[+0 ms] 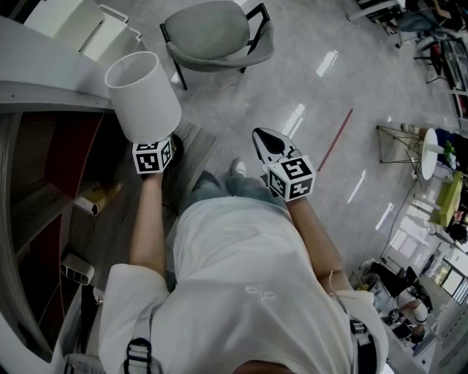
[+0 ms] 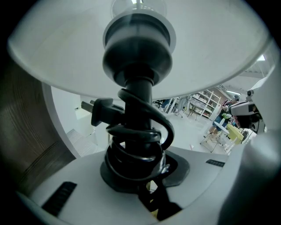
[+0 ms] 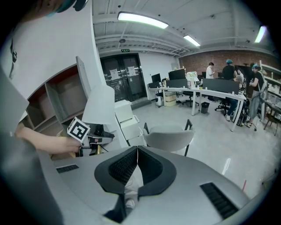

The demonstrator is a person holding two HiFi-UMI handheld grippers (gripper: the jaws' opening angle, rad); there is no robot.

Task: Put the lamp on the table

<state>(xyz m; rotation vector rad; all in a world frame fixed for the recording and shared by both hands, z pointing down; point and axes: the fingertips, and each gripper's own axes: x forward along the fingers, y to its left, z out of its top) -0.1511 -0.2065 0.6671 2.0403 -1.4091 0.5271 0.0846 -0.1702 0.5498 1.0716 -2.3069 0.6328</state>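
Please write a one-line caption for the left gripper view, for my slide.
Left gripper clamped on the stem of the lamp, black cord coiled around it, white shade above.

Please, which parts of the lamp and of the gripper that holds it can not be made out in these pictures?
- Pads of the left gripper: in the left gripper view, the coiled cord covers them.
- The bulb: in the left gripper view, the top edge cuts it off.
- The lamp stem: in the head view, it is hidden under the lampshade.
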